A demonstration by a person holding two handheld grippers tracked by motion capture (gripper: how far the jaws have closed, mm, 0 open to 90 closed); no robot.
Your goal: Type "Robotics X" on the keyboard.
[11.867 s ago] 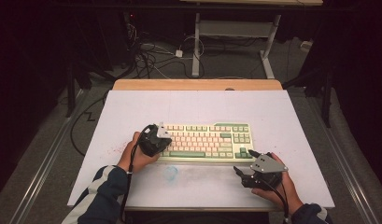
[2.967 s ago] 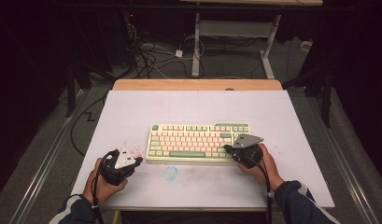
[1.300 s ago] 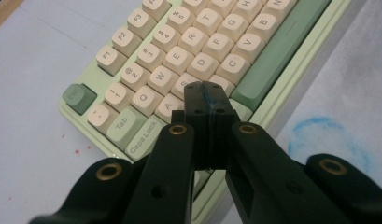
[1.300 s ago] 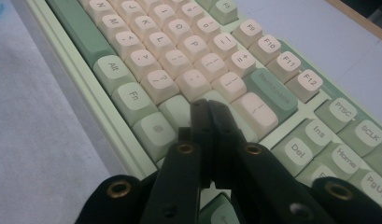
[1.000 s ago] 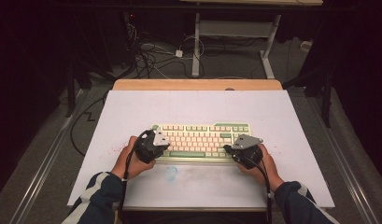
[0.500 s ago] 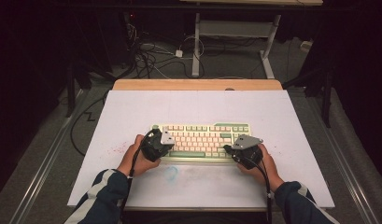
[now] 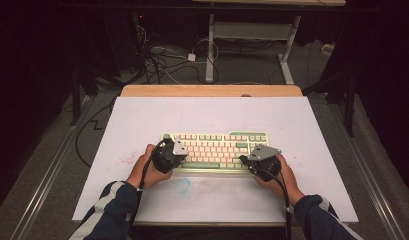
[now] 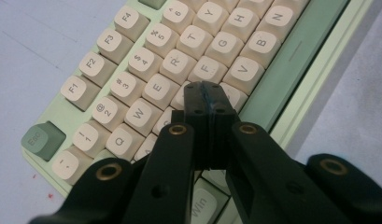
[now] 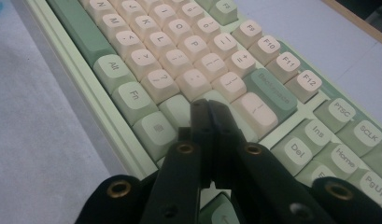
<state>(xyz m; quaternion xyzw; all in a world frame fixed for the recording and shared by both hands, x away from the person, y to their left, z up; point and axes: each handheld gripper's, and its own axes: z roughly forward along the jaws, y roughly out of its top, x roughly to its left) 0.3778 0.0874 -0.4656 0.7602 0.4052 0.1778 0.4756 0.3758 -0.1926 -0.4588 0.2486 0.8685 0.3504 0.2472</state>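
Now both claws, left claw [image 8: 208, 95] and right claw [image 9: 206, 112], are closed, tips over the keyboard [image 7: 217, 150] keys.

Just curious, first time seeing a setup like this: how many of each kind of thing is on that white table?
Keyboard: 1
Handheld grippers: 2, the left gripper and the right gripper
Total: 3

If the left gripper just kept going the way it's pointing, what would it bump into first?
Most likely the keyboard: the shut left gripper points down at the keys beside the D and F area. Whether it already touches is unclear.
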